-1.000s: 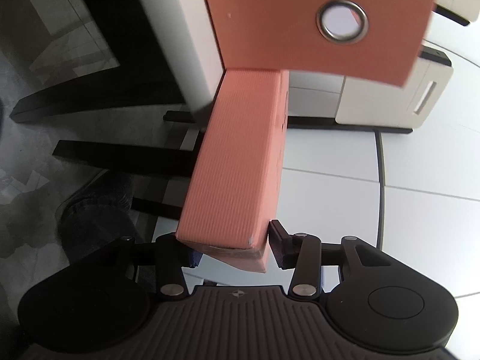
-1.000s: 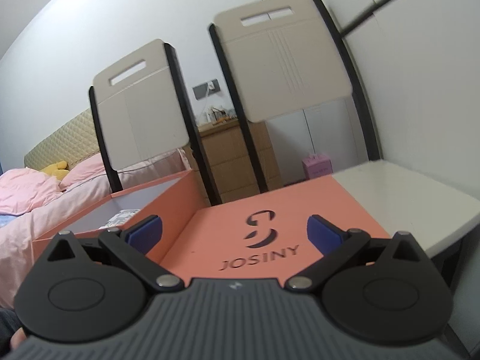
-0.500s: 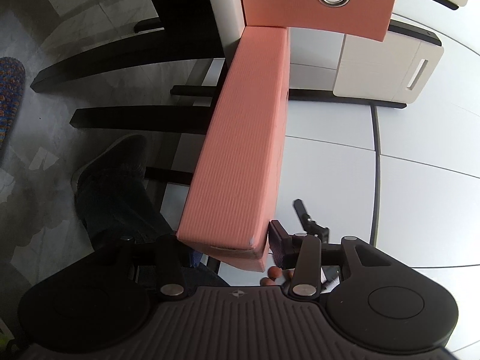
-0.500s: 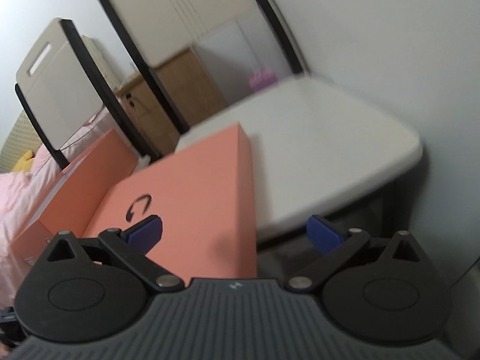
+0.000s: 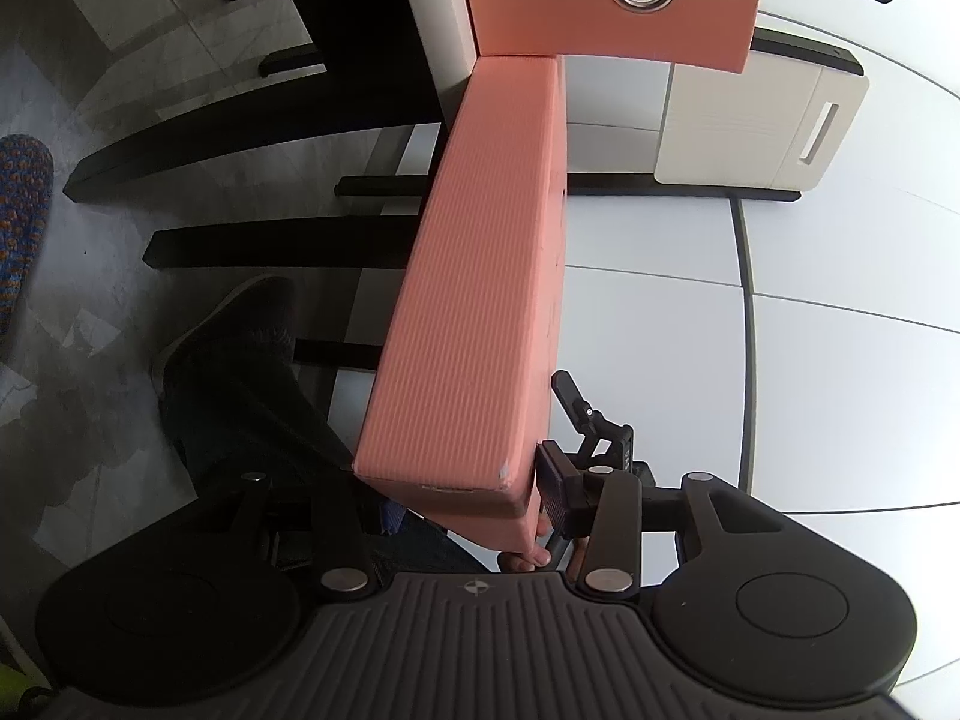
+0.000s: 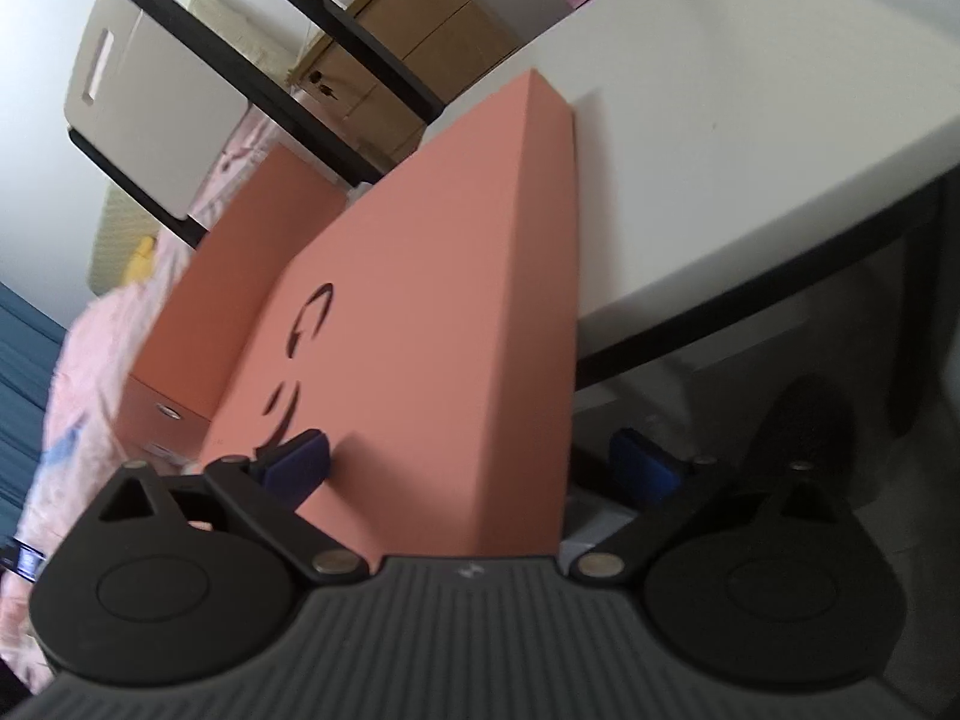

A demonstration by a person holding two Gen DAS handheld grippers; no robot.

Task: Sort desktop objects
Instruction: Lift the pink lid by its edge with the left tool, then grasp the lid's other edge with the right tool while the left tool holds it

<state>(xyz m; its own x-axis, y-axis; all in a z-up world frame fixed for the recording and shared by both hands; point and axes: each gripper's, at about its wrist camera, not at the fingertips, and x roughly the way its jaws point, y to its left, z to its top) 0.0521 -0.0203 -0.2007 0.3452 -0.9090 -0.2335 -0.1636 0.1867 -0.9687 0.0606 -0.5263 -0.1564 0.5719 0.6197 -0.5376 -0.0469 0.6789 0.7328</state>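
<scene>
A salmon-orange box lid with a dark logo on its top face juts out past the white table's edge. My left gripper is shut on the lid's near corner, with one pad flat against its side. My right gripper straddles the lid's near edge. Its jaws are closing: one pad lies over the top face and the other stands clear of the lid's side. Part of the right gripper shows in the left wrist view. The orange box base with a metal ring pull lies beyond.
The white table runs to the right of the lid, its dark frame below. Beige folding chairs stand behind it. A person's dark shoe is on the grey floor under the lid, and a fingertip shows beneath.
The right gripper has dropped and rolled, so the lid's edge now sits between its fingers, which have narrowed slightly. The left gripper keeps its hold, and the right gripper has come into its view.
</scene>
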